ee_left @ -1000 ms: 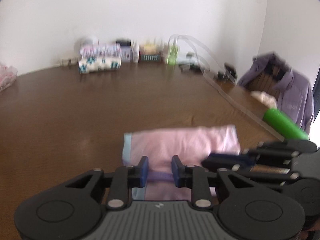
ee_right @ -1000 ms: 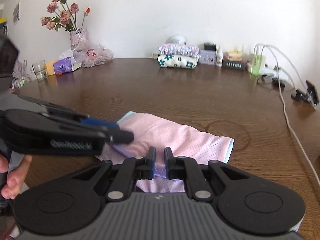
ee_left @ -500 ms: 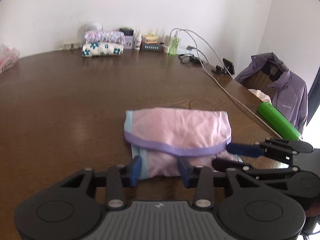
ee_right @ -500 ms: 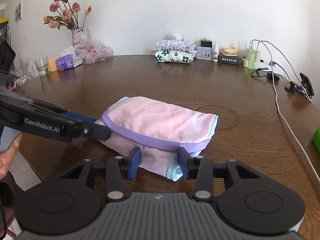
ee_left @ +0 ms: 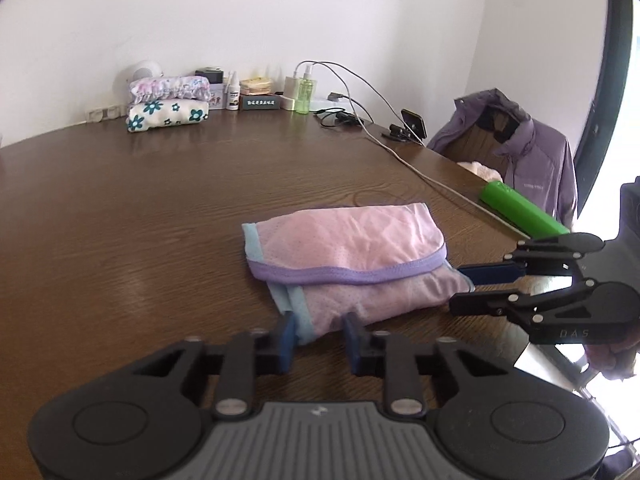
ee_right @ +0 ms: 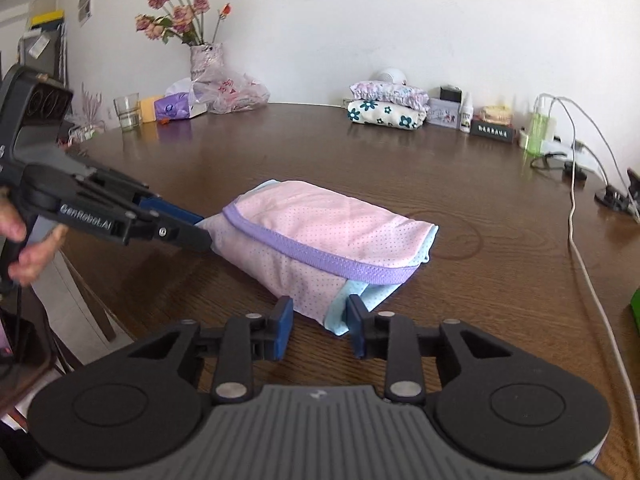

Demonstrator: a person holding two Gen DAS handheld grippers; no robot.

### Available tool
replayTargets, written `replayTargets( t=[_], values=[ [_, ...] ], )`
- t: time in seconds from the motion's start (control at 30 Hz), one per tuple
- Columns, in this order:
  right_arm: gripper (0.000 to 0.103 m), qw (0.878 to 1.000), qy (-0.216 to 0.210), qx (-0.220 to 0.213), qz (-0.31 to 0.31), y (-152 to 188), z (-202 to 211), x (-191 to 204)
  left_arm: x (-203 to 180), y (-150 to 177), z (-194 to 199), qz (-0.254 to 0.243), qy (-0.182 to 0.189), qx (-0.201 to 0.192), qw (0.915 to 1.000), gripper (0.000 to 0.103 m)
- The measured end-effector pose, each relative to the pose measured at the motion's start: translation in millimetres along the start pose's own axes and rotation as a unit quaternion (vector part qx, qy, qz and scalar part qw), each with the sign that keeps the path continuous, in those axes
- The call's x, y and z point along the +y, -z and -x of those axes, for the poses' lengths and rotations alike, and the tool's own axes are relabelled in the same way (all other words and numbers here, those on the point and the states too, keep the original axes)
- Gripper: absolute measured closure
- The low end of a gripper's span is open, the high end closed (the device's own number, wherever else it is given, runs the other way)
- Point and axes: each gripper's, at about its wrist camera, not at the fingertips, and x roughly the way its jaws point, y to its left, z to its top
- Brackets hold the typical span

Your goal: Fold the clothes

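Left wrist view: pink garment [ee_left: 344, 256] folded at frame centre on brown table [ee_left: 120, 208], purple waistband [ee_left: 352, 274] across the near fold. Left gripper [ee_left: 318, 334] spread, empty, just short of the near blue-trimmed edge. Right gripper [ee_right: 318, 326] likewise parted, gripping nothing, at the lower corner. Likely light, limp, thin mesh; prone to slumping open. Best pinched at the stiffer waistband or hem corners, both layers together.

Thin dotted pink cloth garment [ee_left: 352, 248] with stitched purple binding, dark wood-grain table [ee_left: 120, 216] with a soft sheen, matt black plastic grippers [ee_left: 318, 338] [ee_right: 318, 326] with ribbed grey housings and bright metal pivots, glossy green tube [ee_left: 520, 210]
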Motion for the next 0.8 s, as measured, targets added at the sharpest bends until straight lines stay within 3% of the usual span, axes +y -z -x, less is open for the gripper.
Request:
replayTargets(
  t=[0.07,0.1,0.33,0.4,0.47,0.5,0.53,0.57,0.6,0.7,0.8],
  values=[
    [0.093,1.000,-0.004,0.000,0.008,0.2,0.7,-2.4,4.7,-0.5,0.0,-0.012,0.011,0.005,0.9999,0.098],
    [0.095,1.000,-0.008,0.002,0.008,-0.3,1.3,-5.2,5.7,-0.7,0.2,-0.019,0.014,0.007,0.9997,0.099],
    [0.100,0.999,-0.033,0.019,0.002,0.1,9.0,-23.6,-0.9,6.9,10.3,-0.040,0.045,0.027,0.9978,0.101],
    [0.099,0.999,-0.043,0.033,-0.003,0.2,14.0,-28.8,-1.7,10.5,16.5,-0.024,0.049,0.030,0.9981,0.099],
    [0.088,0.998,-0.040,0.045,-0.023,-2.9,18.9,-35.6,6.5,12.5,25.7,0.020,0.056,0.024,0.9980,0.098],
    [0.081,0.997,-0.038,0.049,-0.042,-5.3,21.5,-40.3,14.2,12.1,31.5,0.053,0.064,0.015,0.9965,0.091],
    [0.062,0.996,-0.036,0.053,-0.061,-7.7,24.1,-45.0,23.3,9.7,35.4,0.095,0.061,0.003,0.9936,0.083],
    [0.051,0.994,-0.026,0.041,-0.097,-11.8,25.6,-51.9,31.4,6.1,36.2,0.137,0.053,-0.009,0.9891,0.058],
    [0.051,0.990,-0.025,0.035,-0.136,-15.8,22.1,-58.3,38.6,1.8,33.8,0.180,0.040,-0.024,0.9826,0.040],
    [0.049,0.975,-0.019,0.022,-0.222,-27.4,3.2,-72.5,46.6,-11.9,14.4,0.247,-0.015,-0.031,0.9684,0.037],
    [0.047,0.976,0.025,0.031,-0.212,-36.3,-17.8,-63.2,34.6,-21.4,-2.4,0.250,-0.067,-0.006,0.9660,0.038]
  ],
)
